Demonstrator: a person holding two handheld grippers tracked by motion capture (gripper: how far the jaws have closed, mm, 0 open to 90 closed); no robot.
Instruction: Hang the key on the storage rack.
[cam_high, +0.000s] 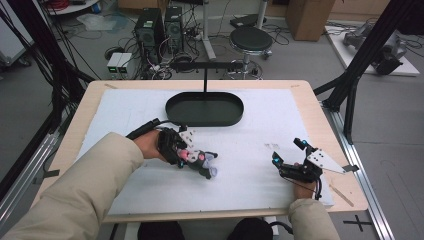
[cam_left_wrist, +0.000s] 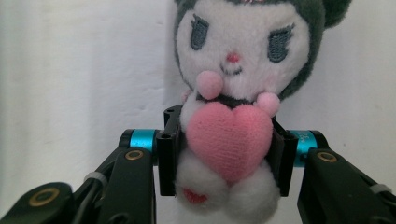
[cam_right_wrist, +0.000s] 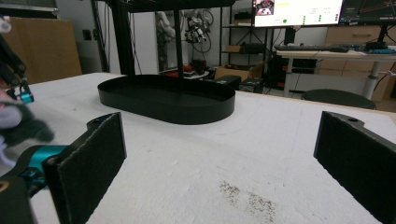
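Observation:
A small plush doll (cam_left_wrist: 233, 93) with a white face, dark grey hood and a pink heart on its belly is clamped at the body between the jaws of my left gripper (cam_left_wrist: 227, 154). From above, the doll (cam_high: 200, 161) lies on the white mat left of centre, with the left gripper (cam_high: 181, 154) shut on it. My right gripper (cam_high: 286, 151) rests at the right of the mat, jaws wide apart and nothing between them; its black pads (cam_right_wrist: 88, 163) frame bare mat. A black oval tray (cam_high: 204, 109) on a stand sits at the back centre, and its wall (cam_right_wrist: 168, 100) faces the right gripper.
The white mat (cam_high: 260, 130) covers most of the wooden table (cam_high: 320, 115). A dark smudge (cam_right_wrist: 247, 198) marks the mat just ahead of the right gripper. Past the table are a stool (cam_high: 251, 40), computer towers (cam_high: 150, 27) and cables on the floor.

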